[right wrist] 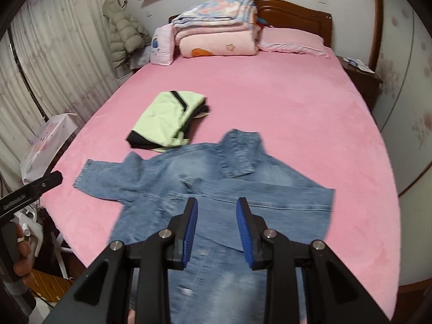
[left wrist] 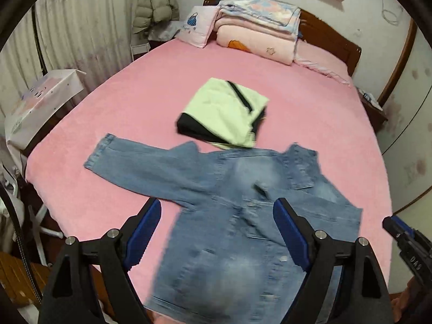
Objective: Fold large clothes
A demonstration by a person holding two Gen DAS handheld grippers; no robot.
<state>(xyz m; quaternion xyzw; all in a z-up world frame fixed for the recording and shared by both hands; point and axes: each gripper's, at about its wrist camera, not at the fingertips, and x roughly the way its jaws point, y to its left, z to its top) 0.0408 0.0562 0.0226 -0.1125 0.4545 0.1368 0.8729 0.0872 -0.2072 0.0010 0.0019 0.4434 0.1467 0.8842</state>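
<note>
A light blue denim jacket [left wrist: 229, 178] [right wrist: 189, 170] lies spread flat on the pink bed [left wrist: 310, 113] [right wrist: 283, 108], hem toward me. One sleeve [left wrist: 129, 159] stretches out to the left; the other sleeve [right wrist: 270, 191] is folded across the body. My left gripper [left wrist: 217, 205] hovers above the jacket, open wide, with nothing between its fingers. My right gripper [right wrist: 216, 202] also hangs over the jacket, open with a narrower gap and holding nothing. Each gripper shows at the edge of the other's view.
A folded green and black garment [left wrist: 224, 113] [right wrist: 167, 118] lies just beyond the jacket's collar. Stacked quilts [right wrist: 218, 32] and pillows [right wrist: 294, 40] sit by the wooden headboard. A white box [left wrist: 40, 100] stands off the bed's left edge, a nightstand [right wrist: 361, 73] on the right.
</note>
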